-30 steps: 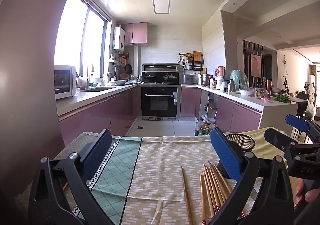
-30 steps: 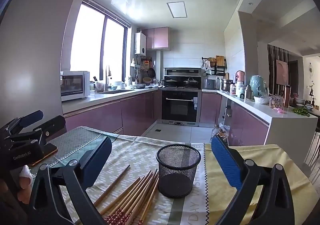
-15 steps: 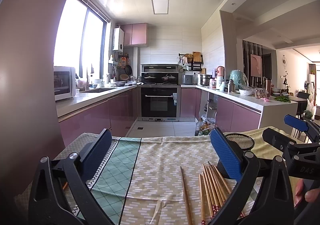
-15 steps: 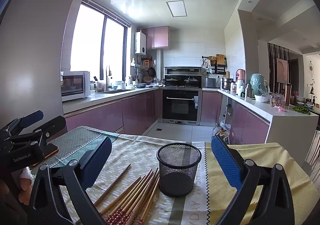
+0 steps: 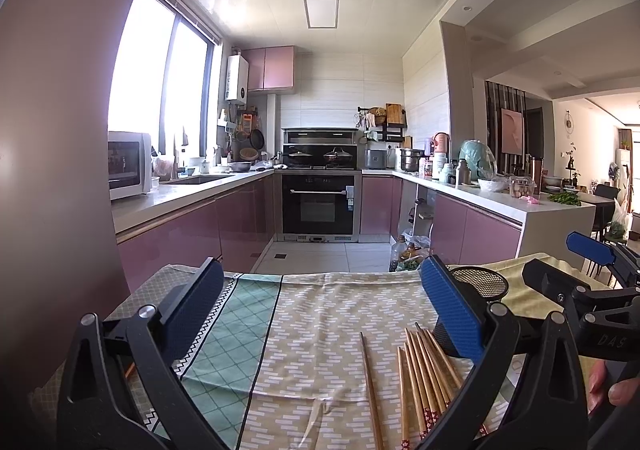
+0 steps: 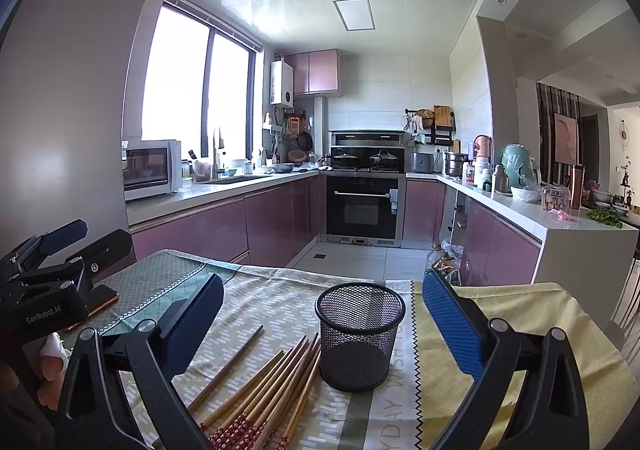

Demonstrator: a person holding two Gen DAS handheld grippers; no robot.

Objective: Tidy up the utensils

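Tongs first: the left tongs (image 5: 320,314) stand wide apart with nothing between their blue pads, and the right tongs (image 6: 320,326) are just as wide and just as empty. Over the last second neither pair has shifted to any degree I can see (the views match almost exactly), so nothing has been gripped and the sorting looks not yet begun. Between the right tongs' fingers, a little ahead, stands the round black wire-mesh cup (image 6: 359,338), upright and empty. Just beside its left foot lies the fan of brown wooden chopsticks with red patterned ends (image 6: 264,394), flat on the bench (image 5: 320,314), which wears a beige, green and yellow patterned cloth (image 6: 516,314); one stick (image 6: 226,370) lies slightly apart on the left. Likely next: a descent onto the bundle.
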